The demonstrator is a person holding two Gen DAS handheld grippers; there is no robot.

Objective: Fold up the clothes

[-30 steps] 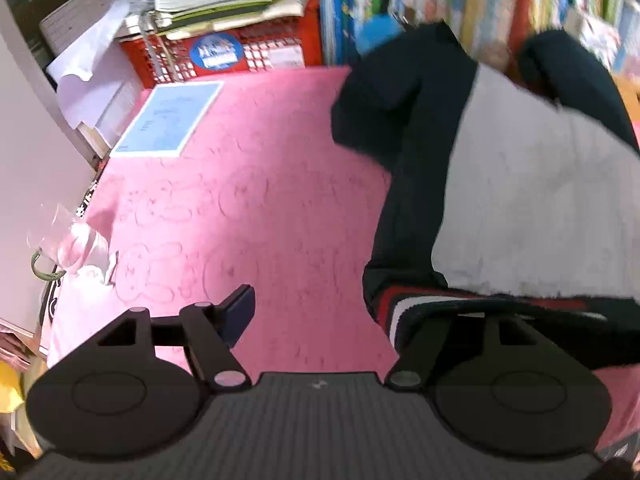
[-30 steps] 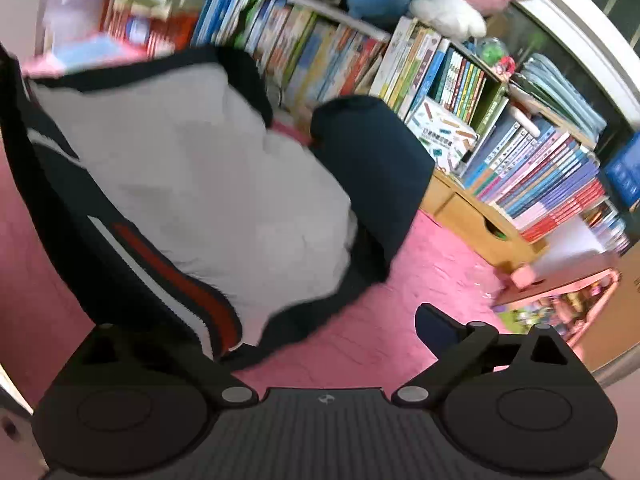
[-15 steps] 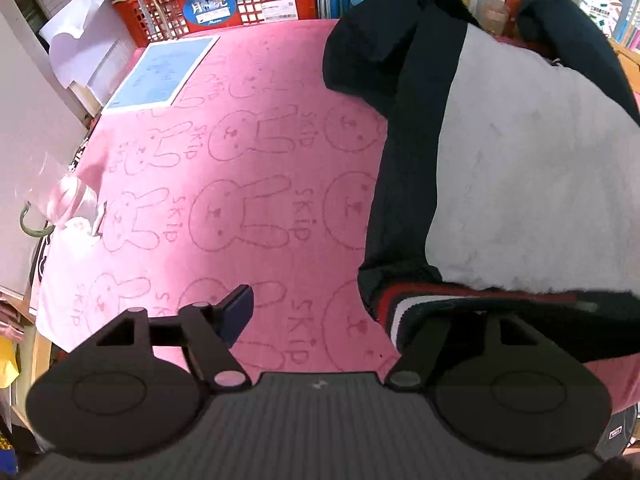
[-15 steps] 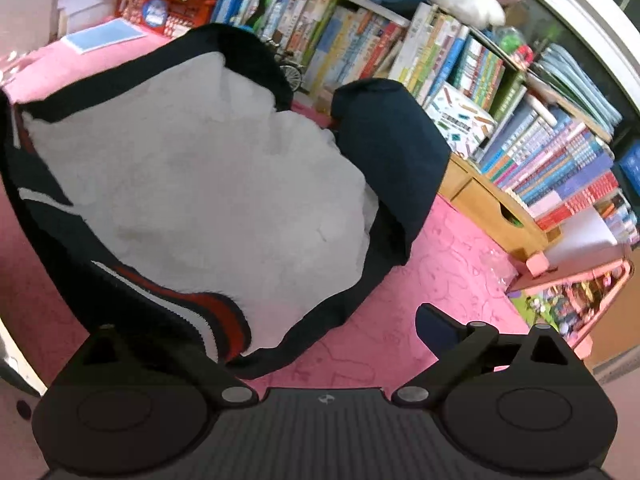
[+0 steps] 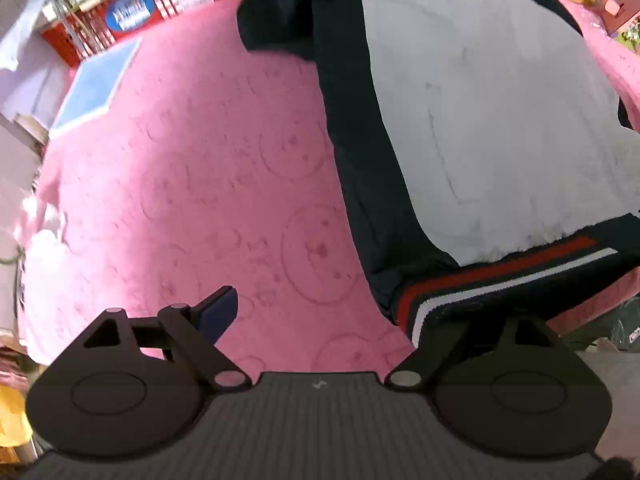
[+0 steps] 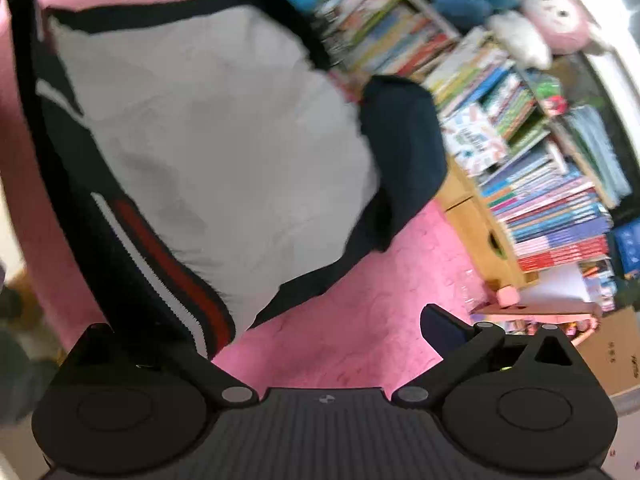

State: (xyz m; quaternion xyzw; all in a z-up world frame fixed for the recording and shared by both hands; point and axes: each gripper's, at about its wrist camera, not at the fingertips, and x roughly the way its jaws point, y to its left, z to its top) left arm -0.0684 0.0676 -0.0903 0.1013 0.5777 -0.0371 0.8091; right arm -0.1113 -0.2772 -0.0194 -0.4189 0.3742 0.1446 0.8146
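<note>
From the left wrist I see my left gripper (image 5: 336,312) opening, its right finger at the jacket's (image 5: 472,128) striped hem, the jacket lying on the pink blanket (image 5: 192,168). From the right wrist, my right gripper (image 6: 320,320) stands apart, its left finger hidden by that hem beside the blanket's edge.

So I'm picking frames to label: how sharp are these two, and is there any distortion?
Left wrist view: motion-smeared, the bunny print on the pink blanket barely readable, red crate streaked. Right wrist view: jacket and bookshelf blurred. Both bend straight lines at the edges, being fisheye.
</note>
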